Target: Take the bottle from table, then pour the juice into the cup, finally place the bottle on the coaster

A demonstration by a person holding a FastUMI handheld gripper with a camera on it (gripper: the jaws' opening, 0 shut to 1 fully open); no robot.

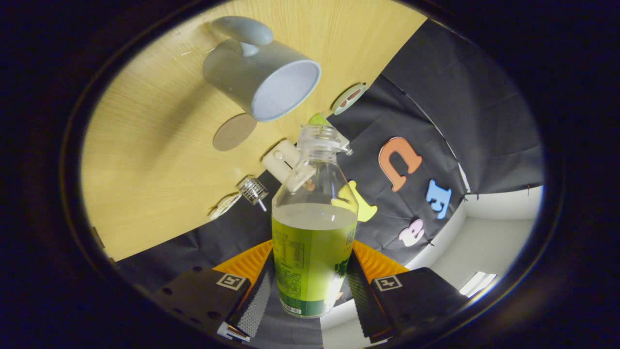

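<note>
the gripper (310, 286) was closed on the bottle (312, 232), one finger pressing each side of its labelled lower body. the bottle stood between the fingers, uncapped, about half full of green juice (312, 242), and the whole view was rolled, so it was tipping toward the cup (264, 72). the cup stood on the table (145, 160) beyond the bottle's mouth, with the round coaster (234, 131) beside it. as a judgement, pouring was in hand: the mouth needed bringing over the cup's rim before tilting further, slowly, with a firm hold. the label carried fine print and a barcode, too small to read; it was possibly a nutrition table.
</note>
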